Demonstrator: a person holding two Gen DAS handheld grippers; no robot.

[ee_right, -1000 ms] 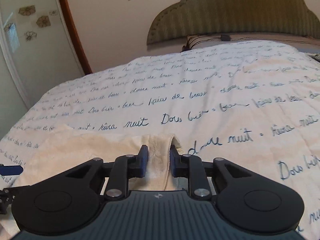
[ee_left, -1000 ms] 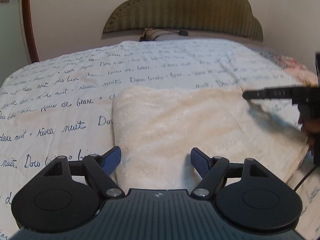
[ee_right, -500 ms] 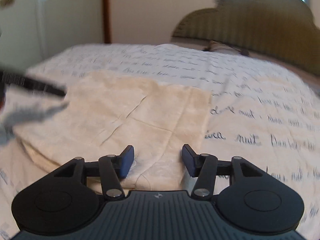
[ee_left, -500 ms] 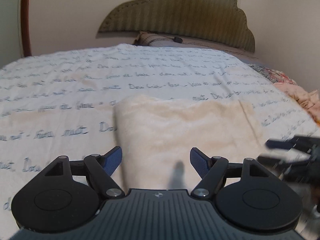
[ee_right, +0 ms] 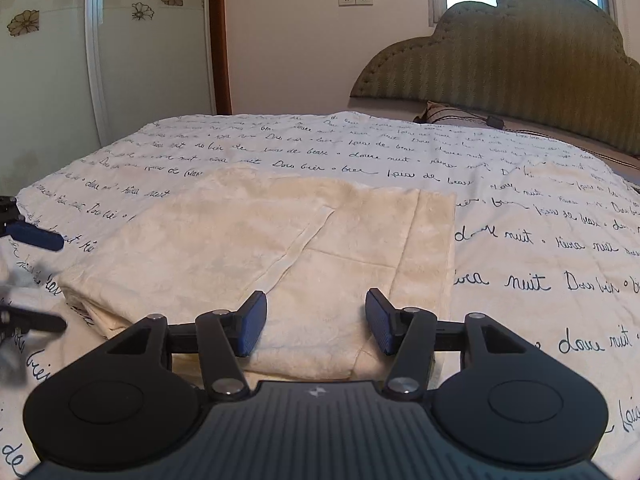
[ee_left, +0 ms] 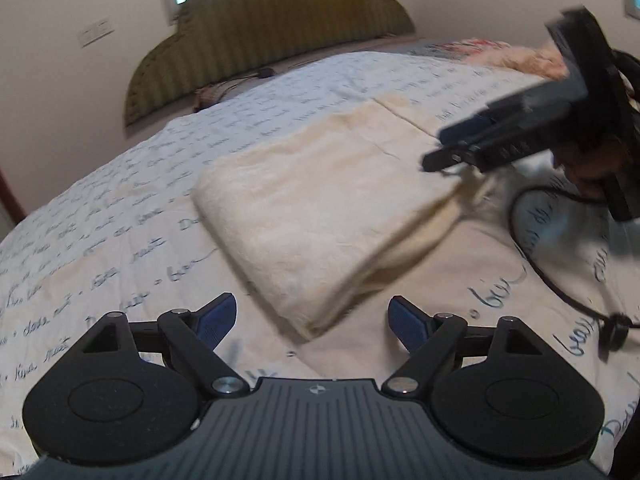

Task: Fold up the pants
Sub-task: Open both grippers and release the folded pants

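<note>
Both wrist views look low and close across the bed toward the headboard [ee_right: 520,60], sharing the folded cream pants [ee_left: 320,208] from opposite sides.

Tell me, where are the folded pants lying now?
The cream pants lie on the script-printed bedspread, just ahead of the right gripper, away from the headboard.

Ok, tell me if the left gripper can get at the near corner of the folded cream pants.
Probably yes: the left gripper is opening, nothing lies between its fingers, and the folded cream pants corner sits just ahead, unobstructed.
</note>
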